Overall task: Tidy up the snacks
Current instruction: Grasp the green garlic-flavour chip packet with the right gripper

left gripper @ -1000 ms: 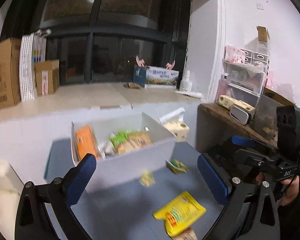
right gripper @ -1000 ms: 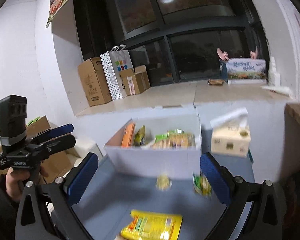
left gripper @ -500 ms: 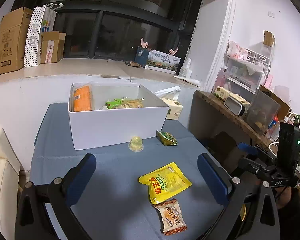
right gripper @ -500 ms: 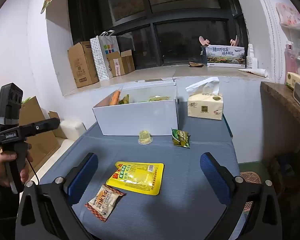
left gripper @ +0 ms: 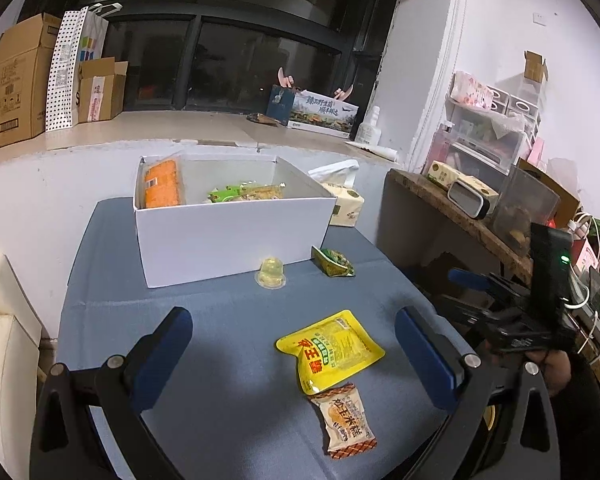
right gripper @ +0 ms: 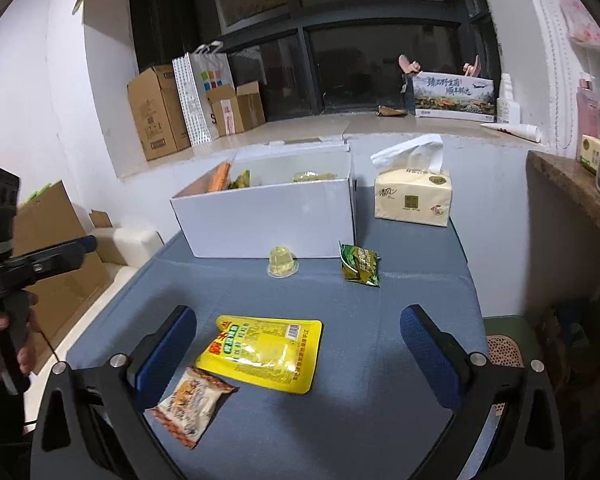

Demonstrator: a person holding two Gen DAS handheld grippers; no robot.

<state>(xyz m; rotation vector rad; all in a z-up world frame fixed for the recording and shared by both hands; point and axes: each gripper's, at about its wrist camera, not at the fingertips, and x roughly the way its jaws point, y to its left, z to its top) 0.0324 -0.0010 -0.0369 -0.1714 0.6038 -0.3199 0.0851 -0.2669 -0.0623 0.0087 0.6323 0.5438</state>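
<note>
A white box at the back of the blue table holds an orange pack and green packets. On the cloth lie a jelly cup, a green packet, a yellow pouch and a small orange-trimmed cake packet. My left gripper is open and empty above the table's near side. My right gripper is open and empty above the yellow pouch.
A tissue pack stands right of the box. A wooden shelf with clutter is on the right. Cardboard boxes and a paper bag sit on the window ledge. A white seat is left of the table.
Both grippers have pulled back and tilted down from the box, so the yellow pouch and cake packet now show near the fingers. Both stay open. No snack has moved.
</note>
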